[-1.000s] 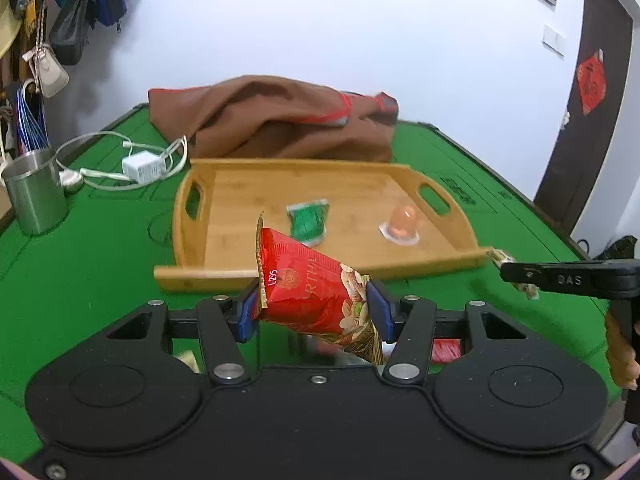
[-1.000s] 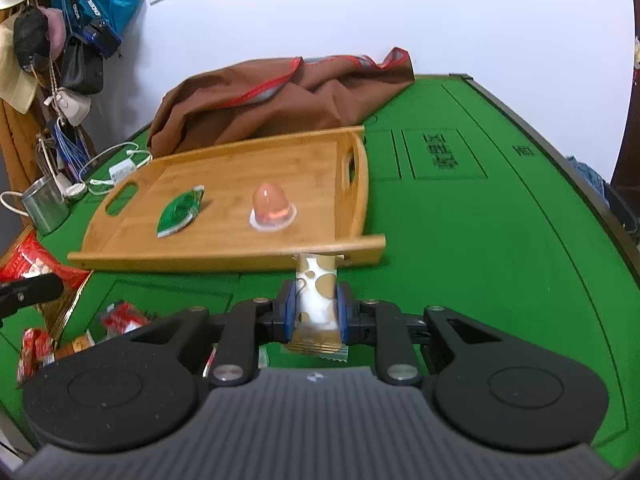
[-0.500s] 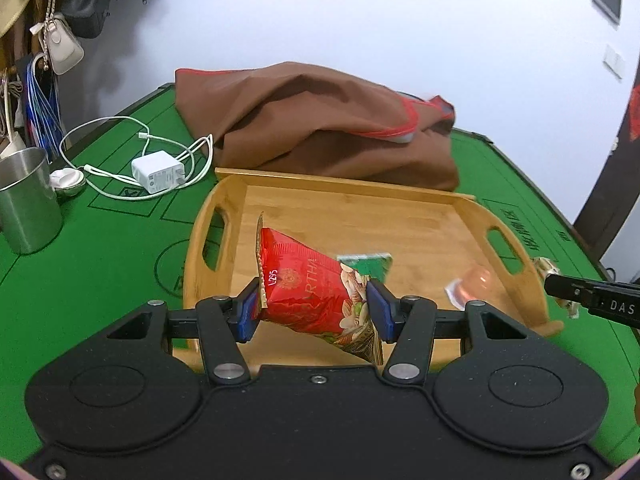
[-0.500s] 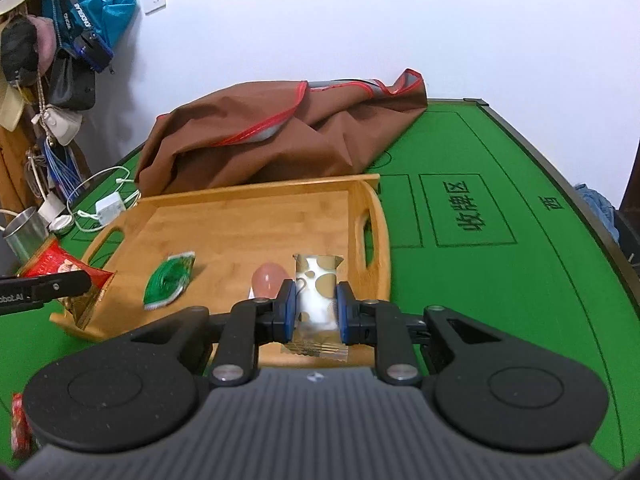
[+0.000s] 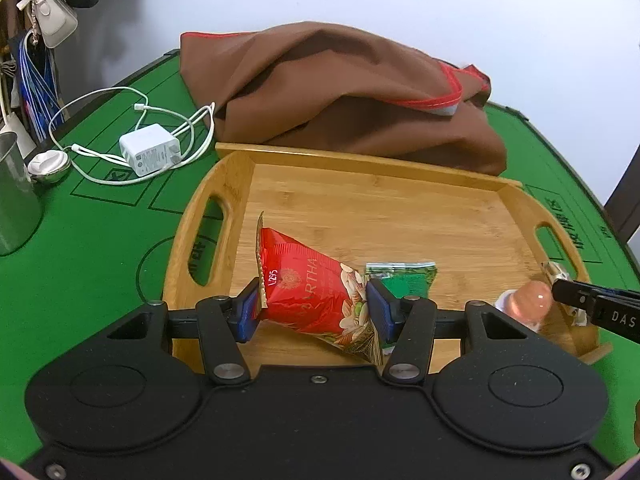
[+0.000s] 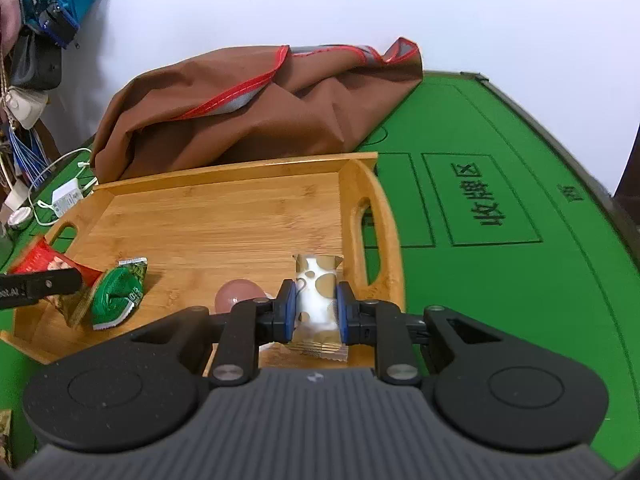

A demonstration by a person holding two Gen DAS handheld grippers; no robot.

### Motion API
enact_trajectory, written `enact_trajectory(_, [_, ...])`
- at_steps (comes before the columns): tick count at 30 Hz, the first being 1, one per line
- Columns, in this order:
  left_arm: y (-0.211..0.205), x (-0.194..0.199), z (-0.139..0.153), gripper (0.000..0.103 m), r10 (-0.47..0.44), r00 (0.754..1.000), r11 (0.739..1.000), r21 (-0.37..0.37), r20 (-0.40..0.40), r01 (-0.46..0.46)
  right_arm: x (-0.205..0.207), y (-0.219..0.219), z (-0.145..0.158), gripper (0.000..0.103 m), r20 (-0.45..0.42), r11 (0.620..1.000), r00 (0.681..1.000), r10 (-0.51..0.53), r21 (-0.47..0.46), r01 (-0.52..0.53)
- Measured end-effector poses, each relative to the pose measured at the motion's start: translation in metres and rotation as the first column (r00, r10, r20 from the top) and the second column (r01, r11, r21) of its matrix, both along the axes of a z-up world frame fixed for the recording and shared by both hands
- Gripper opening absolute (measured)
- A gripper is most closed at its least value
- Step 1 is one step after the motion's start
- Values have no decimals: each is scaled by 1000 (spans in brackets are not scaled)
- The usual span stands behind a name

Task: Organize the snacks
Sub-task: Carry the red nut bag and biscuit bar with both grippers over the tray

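My left gripper (image 5: 314, 306) is shut on a red nut packet (image 5: 316, 292) and holds it over the near left part of the wooden tray (image 5: 360, 200). My right gripper (image 6: 317, 307) is shut on a white and gold snack packet (image 6: 318, 300) over the tray's near right part (image 6: 240, 216), beside its handle slot. A green packet (image 5: 404, 280) and a pink jelly cup (image 5: 528, 304) lie in the tray; they also show in the right wrist view as the green packet (image 6: 118, 296) and the cup (image 6: 236, 296).
A brown cloth bag (image 5: 340, 88) lies behind the tray. A white charger with cable (image 5: 150, 154), a small round tin (image 5: 48, 166) and a steel cup (image 5: 14, 200) stand on the green table at the left. Bags hang on the wall at the left (image 6: 40, 20).
Both grippers have moved forward from the table's near edge to over the tray, each keeping its packet. The tray now fills more of both views.
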State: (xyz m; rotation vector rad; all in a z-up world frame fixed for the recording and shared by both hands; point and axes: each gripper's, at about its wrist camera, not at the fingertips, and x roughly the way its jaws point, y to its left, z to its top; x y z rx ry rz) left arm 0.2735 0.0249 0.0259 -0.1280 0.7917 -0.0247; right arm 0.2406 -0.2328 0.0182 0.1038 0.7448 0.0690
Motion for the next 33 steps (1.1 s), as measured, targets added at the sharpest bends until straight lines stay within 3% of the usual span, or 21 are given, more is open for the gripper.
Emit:
enact_trajectory(5, [-1, 10, -5, 52, 2, 1000, 1000, 5, -8, -2, 8, -3, -6, 25, 11, 999, 1000, 9, 41, -10])
enact_trajectory(33, [-4, 26, -14, 54, -15, 1000, 1000, -17, 14, 16, 21, 8, -16, 26, 24, 999, 999, 34, -22, -34])
